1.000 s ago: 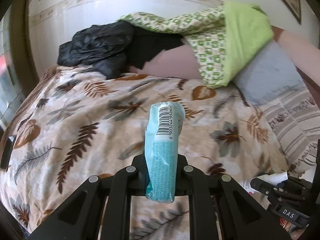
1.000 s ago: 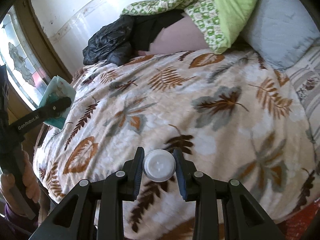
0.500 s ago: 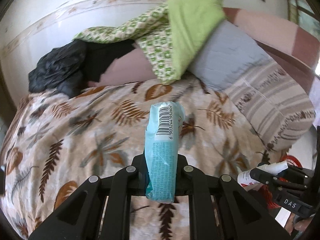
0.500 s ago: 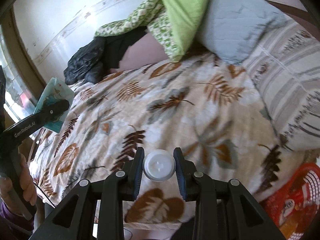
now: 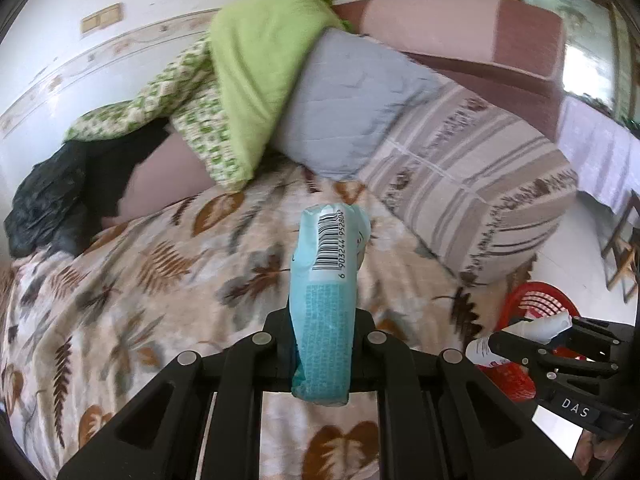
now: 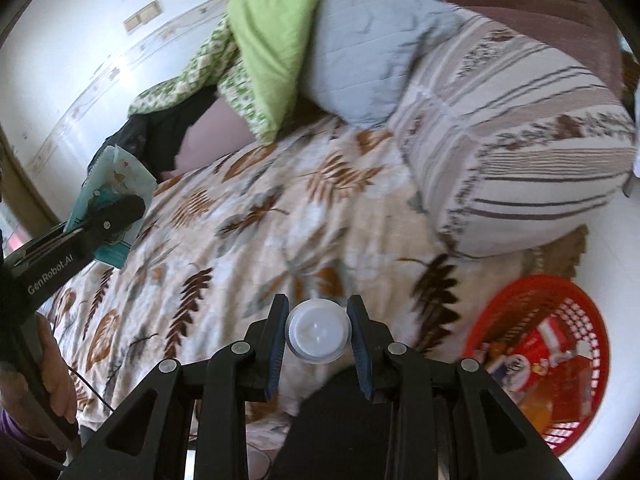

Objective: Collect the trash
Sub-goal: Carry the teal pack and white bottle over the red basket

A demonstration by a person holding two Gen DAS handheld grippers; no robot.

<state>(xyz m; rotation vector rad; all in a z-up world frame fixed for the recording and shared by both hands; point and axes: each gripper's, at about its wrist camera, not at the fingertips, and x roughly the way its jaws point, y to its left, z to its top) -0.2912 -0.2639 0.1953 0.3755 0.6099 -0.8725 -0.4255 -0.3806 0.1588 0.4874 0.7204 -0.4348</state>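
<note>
- Right now my left gripper (image 5: 322, 334) is squeezed tight on a light blue wrapper (image 5: 326, 300). The pack sticks up between the two fingers, long way pointing out from me, barcode at the far end.
- My right gripper (image 6: 318, 334) is pinched on a small white bottle (image 6: 318, 334). I look straight at its round cap, so its long way points out along the fingers too. From the left camera I can see the same bottle (image 5: 524, 334) lying sideways in the black jaws.
- Both bits of trash are up in the air, over the near edge of the bed.
- The place they should go, I think, is the red basket (image 6: 498, 298). It sits on the floor, low and to the right of both grippers, just past the corner of the bed.
- My right gripper is the nearer one to it. From the left camera the right gripper even hides part of the basket (image 5: 528, 298). So I guess the bottle goes in first, and the left hand must reach across.
- Some red and orange wrappers already lie inside the basket.
- Under my grippers is the leaf blanket (image 5: 140, 280), soft and bumpy, in brown and grey.
- Farther off are a striped pillow (image 5: 472, 184), a grey pillow (image 5: 356, 104), a green quilt (image 5: 256, 52) and a black jacket (image 5: 52, 200).
- Behind them is a white wall (image 5: 60, 20). The floor by the basket looks pale and bare.
</note>
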